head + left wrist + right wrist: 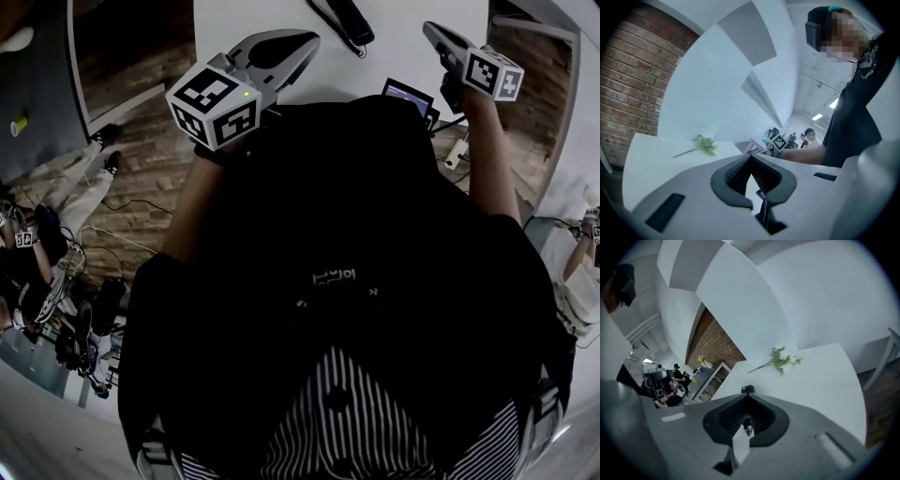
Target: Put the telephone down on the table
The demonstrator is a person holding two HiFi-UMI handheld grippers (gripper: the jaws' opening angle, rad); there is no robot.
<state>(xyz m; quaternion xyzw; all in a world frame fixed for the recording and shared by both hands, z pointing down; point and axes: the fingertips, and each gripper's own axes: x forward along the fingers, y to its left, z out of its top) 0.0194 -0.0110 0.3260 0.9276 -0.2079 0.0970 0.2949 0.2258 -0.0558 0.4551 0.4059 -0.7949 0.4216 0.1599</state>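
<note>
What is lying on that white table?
A black handset and a flower sprig lie on the table. The person leaning over it hides its near part.

- A white desk (825, 380) stands against plain white walls (708, 84).
- A red brick wall (628, 93) meets the white one, at the left of the left gripper view.
- A brown floor (141, 159), in a plank or brick pattern, lies beside the desk.
- 2 bright ceiling lights (817, 116) glow far down the room.

No legible text; pale print (333, 277) on black shirt (394, 187) unreadable.
</note>
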